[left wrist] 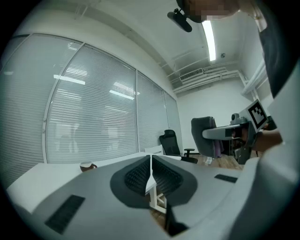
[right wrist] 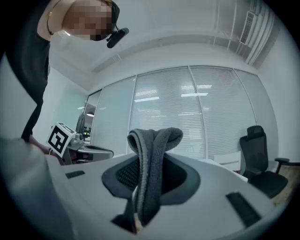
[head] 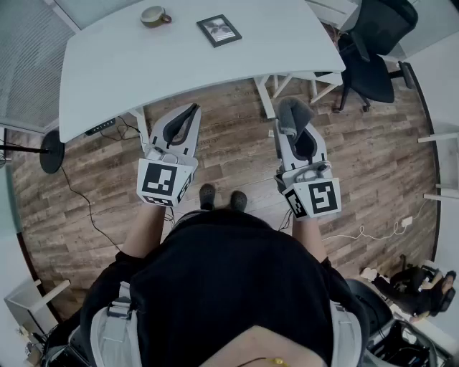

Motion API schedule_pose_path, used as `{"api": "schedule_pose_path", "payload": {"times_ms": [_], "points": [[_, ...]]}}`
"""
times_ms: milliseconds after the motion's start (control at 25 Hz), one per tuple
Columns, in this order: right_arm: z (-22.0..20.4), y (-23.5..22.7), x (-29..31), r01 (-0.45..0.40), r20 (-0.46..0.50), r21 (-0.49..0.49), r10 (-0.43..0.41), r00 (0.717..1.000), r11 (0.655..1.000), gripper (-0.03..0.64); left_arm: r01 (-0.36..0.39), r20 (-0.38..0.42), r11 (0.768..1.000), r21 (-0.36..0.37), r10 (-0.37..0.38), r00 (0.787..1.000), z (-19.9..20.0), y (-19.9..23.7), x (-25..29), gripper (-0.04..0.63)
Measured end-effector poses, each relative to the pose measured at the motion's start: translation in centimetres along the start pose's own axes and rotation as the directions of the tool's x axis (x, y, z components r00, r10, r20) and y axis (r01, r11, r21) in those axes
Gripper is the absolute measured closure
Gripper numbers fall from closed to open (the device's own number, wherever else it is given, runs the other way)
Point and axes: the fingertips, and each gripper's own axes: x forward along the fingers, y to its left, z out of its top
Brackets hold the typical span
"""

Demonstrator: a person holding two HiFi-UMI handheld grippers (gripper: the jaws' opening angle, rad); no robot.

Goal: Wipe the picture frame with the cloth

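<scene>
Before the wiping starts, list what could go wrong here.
1. The picture frame lies loose on the white table. The left gripper is shut, empty and away from it, so wiping may push the frame around.
2. The cup stands near the frame and could get knocked.
3. The cloth is bunched in the right gripper and may pull out under pressure.

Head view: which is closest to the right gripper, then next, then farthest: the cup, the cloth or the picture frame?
1. cloth, pinched in the jaws of the right gripper.
2. picture frame, lying mid-table.
3. cup, farther left on the table.
</scene>
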Motion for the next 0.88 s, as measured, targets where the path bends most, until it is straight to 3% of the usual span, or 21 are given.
{"api": "schedule_pose_path", "payload": {"times_ms": [880], "points": [[0.24,0.0,0.57,-0.003,0.009,0.04,0.002,1.0,0.999,0.514,-0.009,0.008,1.0,0.005,0.009,1.0,0.04,0.51,-0.36,0.58]]}}
